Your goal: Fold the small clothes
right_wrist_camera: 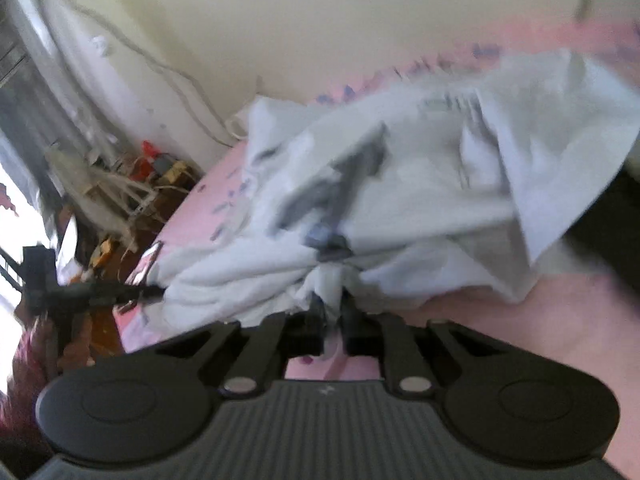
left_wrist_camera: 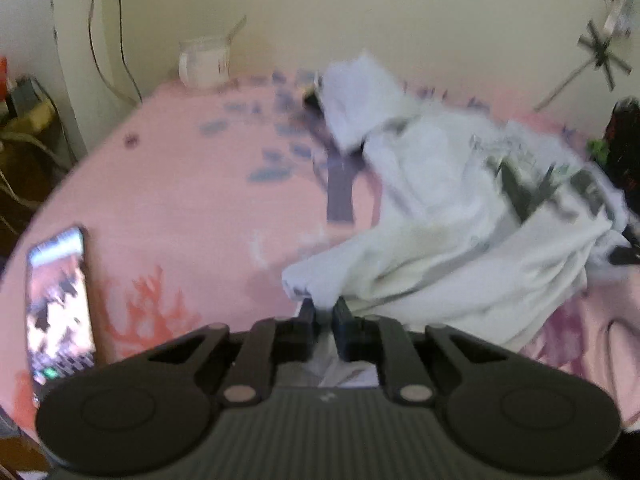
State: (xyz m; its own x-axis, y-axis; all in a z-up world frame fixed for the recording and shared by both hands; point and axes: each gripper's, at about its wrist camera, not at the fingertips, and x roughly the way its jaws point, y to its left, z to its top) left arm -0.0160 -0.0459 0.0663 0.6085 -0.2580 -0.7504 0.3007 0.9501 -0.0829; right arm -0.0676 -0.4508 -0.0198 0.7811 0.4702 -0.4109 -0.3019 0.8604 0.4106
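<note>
A crumpled white garment is spread over the pink bed toward its far edge, pinched at one bunched fold by the left gripper and at another by the right gripper.

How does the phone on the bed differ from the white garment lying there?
The phone is a small, flat, stiff slab with a lit screen; the white garment is large, soft and crumpled into folds. The phone lies alone at the left, untouched, while the garment is pinched by the left gripper and the right gripper. The phone's screen is colourful; the garment is pale with a dark print. Both rest on the pink bedsheet.
</note>
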